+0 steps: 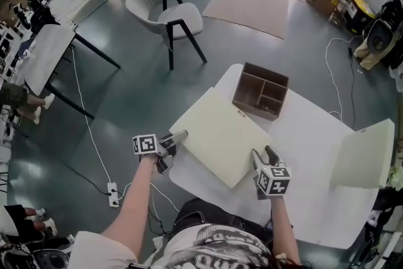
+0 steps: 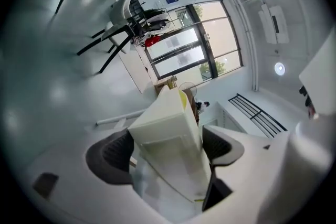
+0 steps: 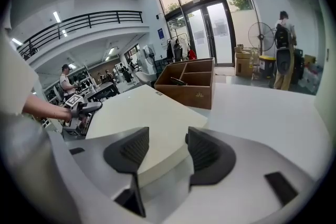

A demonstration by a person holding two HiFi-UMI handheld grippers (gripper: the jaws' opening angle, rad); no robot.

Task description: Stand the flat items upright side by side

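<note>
**Straddling one cream board at two corners**

Starting at the far left of the head view, a white shell chair (image 1: 165, 14) stands on the grey floor. Nearer the person, a power strip (image 1: 113, 193) lies on the same floor.

Next comes the left gripper (image 1: 177, 137), held at the left edge of the white table (image 1: 302, 135). It is rolled so that its jaws take the thickness of the big cream board (image 1: 223, 132) at its left corner. In the left gripper view the jaws stand as wide as they go. The board's corner fills nearly all the space between them, with the pads (image 2: 113, 155) close on either side and not biting into it.

The board lies flat on the table, set at a slant, and its left edge reaches just past the table's edge. Behind its far corner sits an open wooden box (image 1: 255, 109) with inner dividers, close to the board.

The right gripper (image 1: 261, 156) is at the board's near right corner, tipped downward. In the right gripper view its jaws are about half spread over that corner. One pad sits over the board's top face. The other pad (image 3: 202, 152) stands just beside the board's edge without squeezing it, so nothing is gripped.

At the table's right end, well apart from all this, a second cream board (image 1: 365, 154) shows its broad face. It seems to stand on edge, though I cannot tell what holds it there.
</note>
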